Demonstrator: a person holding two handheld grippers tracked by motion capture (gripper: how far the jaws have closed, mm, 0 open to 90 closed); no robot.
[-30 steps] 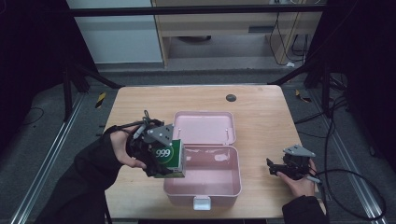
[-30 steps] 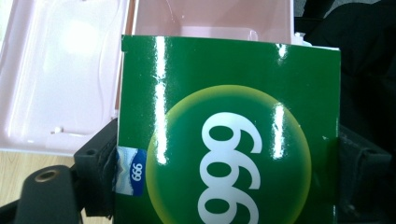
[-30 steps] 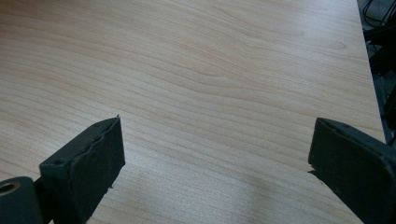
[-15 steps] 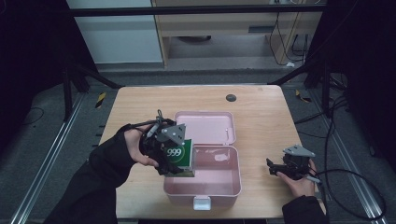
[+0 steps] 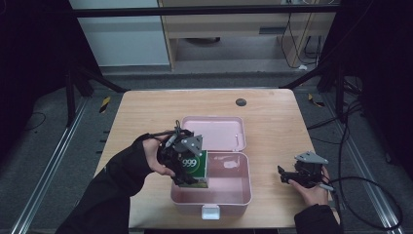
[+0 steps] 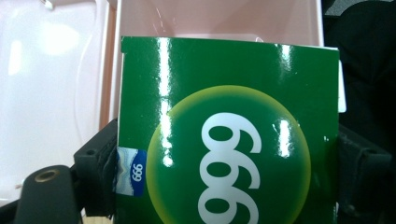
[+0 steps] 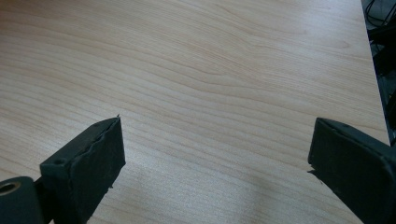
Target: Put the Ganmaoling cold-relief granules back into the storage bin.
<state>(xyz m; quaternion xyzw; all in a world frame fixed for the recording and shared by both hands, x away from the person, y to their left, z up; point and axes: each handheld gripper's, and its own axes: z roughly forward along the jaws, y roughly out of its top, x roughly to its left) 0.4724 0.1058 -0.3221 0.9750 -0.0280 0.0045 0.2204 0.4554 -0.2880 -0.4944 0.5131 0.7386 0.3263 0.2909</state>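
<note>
left gripper [image 5: 187, 163] clamps green carton [image 6: 229, 135] over pink box [image 5: 243, 190] | right gripper [image 7: 215, 163] jaws wide apart, nothing held, above table [image 7: 210, 56]

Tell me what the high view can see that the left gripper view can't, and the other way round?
The high view takes in the whole wooden table, the right gripper resting open near its right edge, the pink box's open lid, and a small dark disc at the far side. The left gripper view gets close enough to read the little blue 666 label on the green carton, with black jaws pressed on both its sides. Both show the carton, held by the left gripper, over the pink box.
</note>
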